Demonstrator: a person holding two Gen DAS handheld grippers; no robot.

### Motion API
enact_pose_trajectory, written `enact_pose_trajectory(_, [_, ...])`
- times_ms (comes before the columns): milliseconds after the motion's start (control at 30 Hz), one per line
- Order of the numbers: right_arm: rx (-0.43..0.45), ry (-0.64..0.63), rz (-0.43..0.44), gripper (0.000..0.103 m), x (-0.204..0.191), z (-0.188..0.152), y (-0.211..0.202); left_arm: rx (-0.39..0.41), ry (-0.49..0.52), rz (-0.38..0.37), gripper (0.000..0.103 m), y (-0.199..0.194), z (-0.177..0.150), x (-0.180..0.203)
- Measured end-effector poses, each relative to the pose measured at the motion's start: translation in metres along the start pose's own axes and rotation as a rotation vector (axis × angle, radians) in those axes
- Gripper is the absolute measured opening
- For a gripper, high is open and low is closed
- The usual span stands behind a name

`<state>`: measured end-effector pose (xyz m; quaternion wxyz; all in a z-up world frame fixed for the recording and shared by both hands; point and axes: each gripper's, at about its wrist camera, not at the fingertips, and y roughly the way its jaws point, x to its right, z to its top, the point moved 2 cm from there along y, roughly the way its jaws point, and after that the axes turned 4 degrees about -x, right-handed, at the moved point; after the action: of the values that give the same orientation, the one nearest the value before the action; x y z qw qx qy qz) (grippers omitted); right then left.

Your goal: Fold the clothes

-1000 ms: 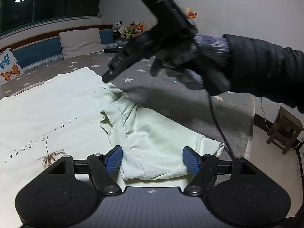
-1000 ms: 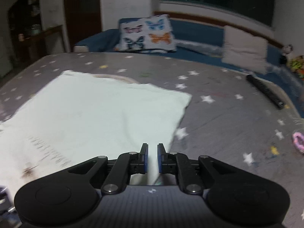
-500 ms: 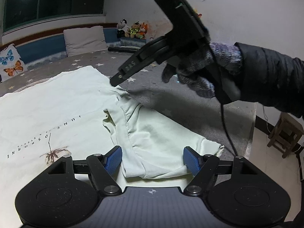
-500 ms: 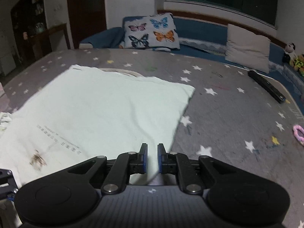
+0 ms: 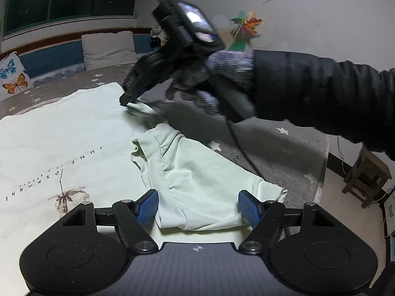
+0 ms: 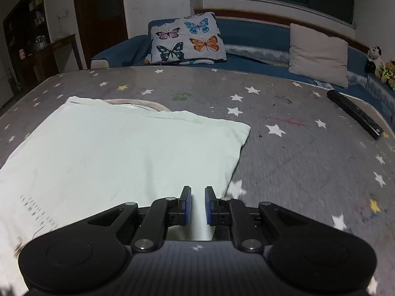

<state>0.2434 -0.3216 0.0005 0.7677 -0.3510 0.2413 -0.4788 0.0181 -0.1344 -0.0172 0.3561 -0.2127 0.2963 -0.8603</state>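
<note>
A pale green T-shirt (image 5: pixel 61 133) with printed lettering lies flat on the grey star-patterned bed cover (image 5: pixel 271 148). Its right sleeve (image 5: pixel 197 177) is crumpled and points toward me. My left gripper (image 5: pixel 197 207) stands open, with a blue pad on either side of the sleeve's hem. A gloved hand (image 5: pixel 197 83) holds my right gripper (image 5: pixel 127 98), whose tip touches the shirt's edge near the shoulder. In the right wrist view the right gripper (image 6: pixel 197 204) is shut to a narrow slit over the shirt (image 6: pixel 123 153), with nothing gripped.
A butterfly pillow (image 6: pixel 187 39) and a beige pillow (image 6: pixel 318 51) lean at the far side. A long black bar (image 6: pixel 353 113) lies at the back right, with plush toys (image 6: pixel 380 66) behind it. The bed's edge (image 5: pixel 321 172) and a wooden stool (image 5: pixel 365 175) are at the right.
The right gripper has come down and forward from mid-air until its tip meets the shirt's edge. The left gripper and the sleeve have stayed where they were.
</note>
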Motion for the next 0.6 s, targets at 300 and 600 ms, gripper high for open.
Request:
enact_pose_trajectory(300, [0.031, 0.011, -0.056, 0.010, 0.009, 0.023, 0.023, -0.003, -0.010, -0.018, 0.074, 0.000, -0.002, 0.001])
enact_pose_trajectory(600, [0.025, 0.033, -0.155, 0.014, 0.033, 0.050, 0.050, -0.007, -0.009, -0.027, 0.075, 0.000, -0.001, 0.002])
